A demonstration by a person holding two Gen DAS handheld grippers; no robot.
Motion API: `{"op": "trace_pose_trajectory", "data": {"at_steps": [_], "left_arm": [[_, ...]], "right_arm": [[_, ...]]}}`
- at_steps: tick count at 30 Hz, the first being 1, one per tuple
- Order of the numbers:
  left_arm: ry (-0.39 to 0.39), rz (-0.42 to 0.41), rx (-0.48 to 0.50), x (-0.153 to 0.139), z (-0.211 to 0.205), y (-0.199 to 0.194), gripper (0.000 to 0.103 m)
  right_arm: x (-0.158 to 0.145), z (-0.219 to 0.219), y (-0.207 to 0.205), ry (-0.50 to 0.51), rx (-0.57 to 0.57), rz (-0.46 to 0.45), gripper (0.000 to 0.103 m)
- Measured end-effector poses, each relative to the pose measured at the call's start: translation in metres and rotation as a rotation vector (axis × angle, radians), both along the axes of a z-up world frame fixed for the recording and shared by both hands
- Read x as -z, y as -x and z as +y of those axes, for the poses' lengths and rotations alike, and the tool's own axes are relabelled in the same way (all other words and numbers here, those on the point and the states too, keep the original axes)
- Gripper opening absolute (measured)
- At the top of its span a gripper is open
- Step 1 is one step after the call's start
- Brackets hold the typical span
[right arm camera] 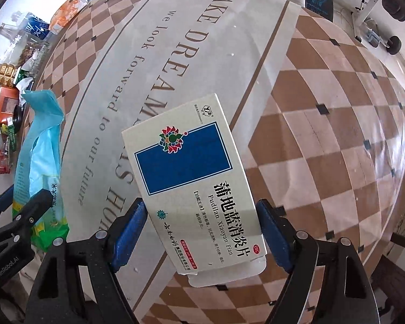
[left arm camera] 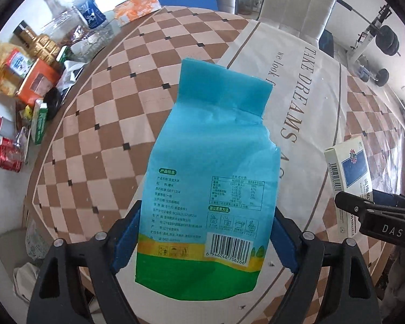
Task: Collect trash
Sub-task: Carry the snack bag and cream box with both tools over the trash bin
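My left gripper (left arm camera: 202, 232) is shut on a blue and green rice bag (left arm camera: 213, 162), held upright above the checkered tablecloth (left arm camera: 116, 113). The bag's torn top points away from me. My right gripper (right arm camera: 202, 232) is shut on a white medicine box with a blue rectangle (right arm camera: 194, 178), held above the table. The box also shows at the right of the left wrist view (left arm camera: 348, 170), with the right gripper (left arm camera: 364, 210) below it. The bag shows at the left of the right wrist view (right arm camera: 40, 162).
Along the table's left edge lie bottles (left arm camera: 89, 8), a gold bottle (left arm camera: 40, 43), an orange box (left arm camera: 37, 81), a green carton (left arm camera: 39, 124), a red can (left arm camera: 8, 156) and an orange packet (left arm camera: 137, 5). A white chair (left arm camera: 297, 2) stands beyond the table. Weights (left arm camera: 386, 40) lie on the floor.
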State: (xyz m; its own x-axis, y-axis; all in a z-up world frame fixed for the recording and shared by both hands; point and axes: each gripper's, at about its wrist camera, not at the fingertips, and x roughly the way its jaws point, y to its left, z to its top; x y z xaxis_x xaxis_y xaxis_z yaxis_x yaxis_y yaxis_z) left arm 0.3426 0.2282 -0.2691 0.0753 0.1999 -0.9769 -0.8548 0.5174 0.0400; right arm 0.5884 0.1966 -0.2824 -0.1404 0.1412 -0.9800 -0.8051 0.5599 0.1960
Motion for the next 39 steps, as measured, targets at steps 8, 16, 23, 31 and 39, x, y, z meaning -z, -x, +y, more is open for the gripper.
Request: {"op": "trace_pose_trajectory", "data": {"at_steps": [8, 16, 23, 31, 39], "left_arm": [[-0.032, -0.101, 0.012, -0.036, -0.067, 0.076, 0.084], [-0.012, -0.157, 0.04, -0.047, -0.162, 0.186, 0.084], [0.105, -0.123, 0.033, -0.01, -0.24, 0.274, 0.084], [0.284, -0.026, 0.003, 0.11, -0.286, 0.299, 0.084], [0.476, -0.014, -0.022, 0.299, -0.274, 0.263, 0.084]], "right_arm": [[-0.004, -0.117, 0.093, -0.076, 0.048, 0.042, 0.083], [-0.026, -0.235, 0.212, -0.165, 0.117, 0.079, 0.083], [0.0, -0.336, 0.326, -0.126, 0.134, 0.145, 0.083], [0.107, -0.422, 0.414, 0.066, 0.093, 0.168, 0.083], [0.289, -0.443, 0.417, 0.195, 0.137, 0.166, 0.083]]}}
